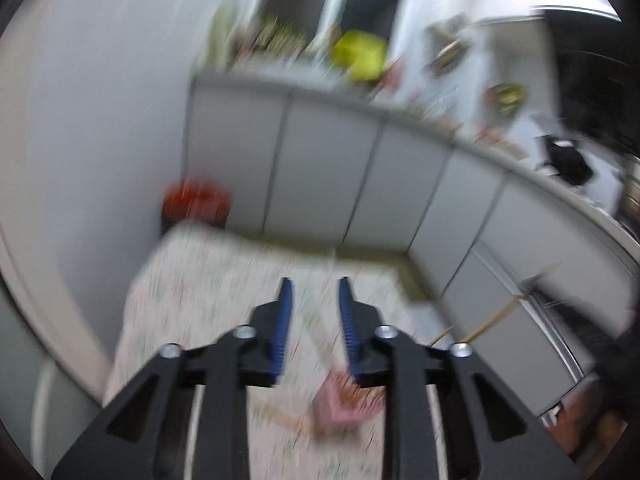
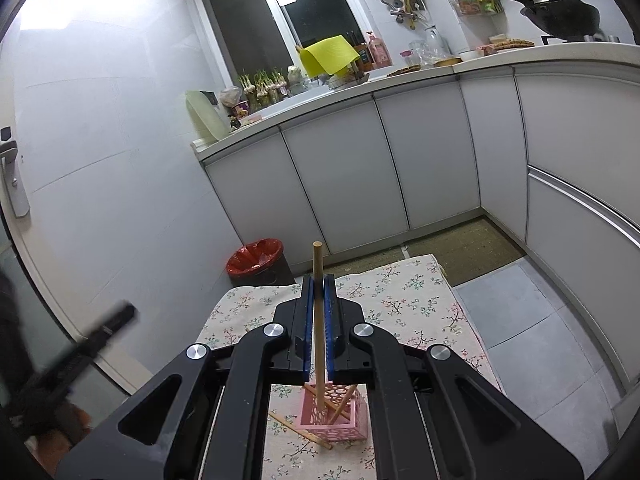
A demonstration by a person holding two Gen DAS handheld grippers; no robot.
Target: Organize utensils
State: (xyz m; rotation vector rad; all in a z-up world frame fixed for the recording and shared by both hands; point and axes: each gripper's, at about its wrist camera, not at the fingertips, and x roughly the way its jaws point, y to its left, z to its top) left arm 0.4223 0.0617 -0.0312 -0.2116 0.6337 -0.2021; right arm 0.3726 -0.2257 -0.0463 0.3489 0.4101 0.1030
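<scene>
My right gripper (image 2: 319, 278) is shut on a wooden chopstick (image 2: 319, 320) that stands upright. The chopstick's lower end reaches into the pink perforated holder (image 2: 344, 420) on the flowered tablecloth (image 2: 400, 300). Other chopsticks (image 2: 345, 402) lean inside the holder. One loose chopstick (image 2: 300, 430) lies on the cloth against its left side. The left wrist view is blurred. In it my left gripper (image 1: 315, 282) is open above the cloth with nothing between its blue pads, and the pink holder (image 1: 338, 408) lies below them. My left gripper (image 2: 100, 336) also shows as a dark blur at the left.
A red-lined bin (image 2: 256, 258) stands on the floor beyond the table's far left corner. White cabinets (image 2: 340, 176) run under a cluttered counter at the back and right. A brown mat (image 2: 460, 248) lies on the floor past the table.
</scene>
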